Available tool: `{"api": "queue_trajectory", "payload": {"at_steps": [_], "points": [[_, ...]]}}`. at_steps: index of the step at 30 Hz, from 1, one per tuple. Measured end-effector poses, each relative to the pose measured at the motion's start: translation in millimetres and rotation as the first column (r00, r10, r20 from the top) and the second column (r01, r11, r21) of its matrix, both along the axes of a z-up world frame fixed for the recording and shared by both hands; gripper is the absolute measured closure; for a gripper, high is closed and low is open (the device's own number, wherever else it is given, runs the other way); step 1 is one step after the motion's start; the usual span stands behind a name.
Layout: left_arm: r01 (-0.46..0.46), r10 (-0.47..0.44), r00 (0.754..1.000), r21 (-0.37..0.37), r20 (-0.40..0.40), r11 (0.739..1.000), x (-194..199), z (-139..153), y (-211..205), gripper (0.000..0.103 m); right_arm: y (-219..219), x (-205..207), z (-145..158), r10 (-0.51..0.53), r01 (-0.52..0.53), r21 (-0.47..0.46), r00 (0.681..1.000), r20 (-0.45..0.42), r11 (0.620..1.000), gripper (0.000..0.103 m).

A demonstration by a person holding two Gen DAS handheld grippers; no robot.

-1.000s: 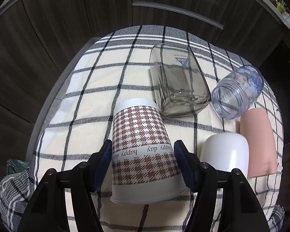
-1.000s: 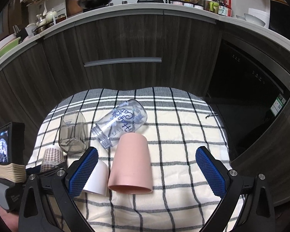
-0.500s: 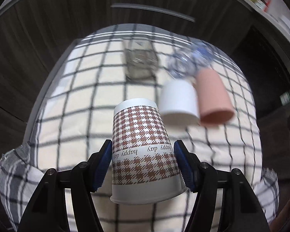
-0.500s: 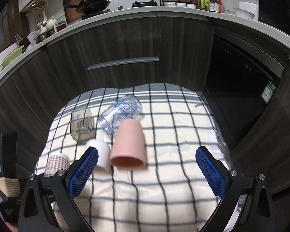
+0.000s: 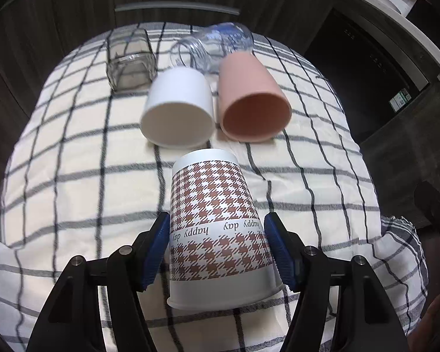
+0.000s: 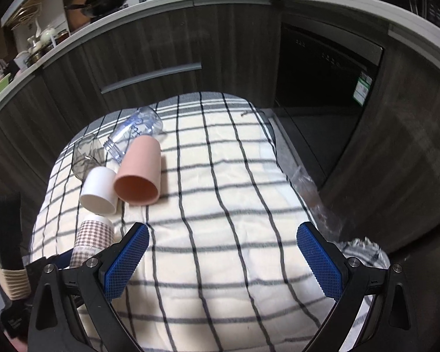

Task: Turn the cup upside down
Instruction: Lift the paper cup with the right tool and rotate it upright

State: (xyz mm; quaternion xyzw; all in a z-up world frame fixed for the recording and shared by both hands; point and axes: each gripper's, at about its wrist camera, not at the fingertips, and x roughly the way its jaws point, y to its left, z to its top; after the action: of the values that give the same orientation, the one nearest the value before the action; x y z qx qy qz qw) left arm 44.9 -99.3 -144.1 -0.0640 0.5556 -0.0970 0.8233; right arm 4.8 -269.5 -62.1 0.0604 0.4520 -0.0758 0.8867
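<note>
Two views differ: only the left shows the left gripper [image 5: 217, 243] clamping the paper cup [image 5: 217, 228], base pointing away, rim toward camera, above the cloth [image 5: 73, 152]. Right gripper [image 6: 220, 261] gapes, holding nothing.

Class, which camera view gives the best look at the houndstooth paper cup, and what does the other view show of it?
The left wrist view: the houndstooth paper cup fills the centre, pattern and lettering clear, gripped between the left tongs. The right wrist view shows that cup only small at the left edge, partly hidden behind the right tongs.
</note>
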Motion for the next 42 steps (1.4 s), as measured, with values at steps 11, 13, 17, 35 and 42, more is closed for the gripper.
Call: {"api": "queue_trajectory", "payload": {"at_steps": [11,13,17,35,42], "points": [[-0.022,0.021,1.0,-0.011,-0.012,1.0,-11.9,-7.8,6.5,0.016,6.7,-12.6,0.4,0.02,-0.019,0.022,0.999,-0.026,1.0,0.002],[-0.026,0.026,1.0,-0.005,-0.002,1.0,-17.6,-0.3,9.7,0.016,7.9,-15.9,7.3,0.024,-0.023,0.024,1.0,-0.015,0.999,0.002],[-0.06,0.059,0.997,0.029,0.053,0.998,-30.0,22.0,21.2,0.015,17.5,-21.1,26.1,0.045,-0.045,0.004,0.999,0.03,0.999,0.002],[-0.254,0.23,0.949,0.095,0.215,0.962,-51.9,59.7,103.3,0.014,90.5,4.0,24.8,0.181,-0.181,-0.023,0.983,0.018,0.983,0.002],[-0.36,0.332,0.913,0.087,0.239,0.929,-47.4,51.8,143.3,0.014,125.8,30.5,4.3,0.24,-0.242,-0.015,0.967,-0.083,0.97,0.002]]}}
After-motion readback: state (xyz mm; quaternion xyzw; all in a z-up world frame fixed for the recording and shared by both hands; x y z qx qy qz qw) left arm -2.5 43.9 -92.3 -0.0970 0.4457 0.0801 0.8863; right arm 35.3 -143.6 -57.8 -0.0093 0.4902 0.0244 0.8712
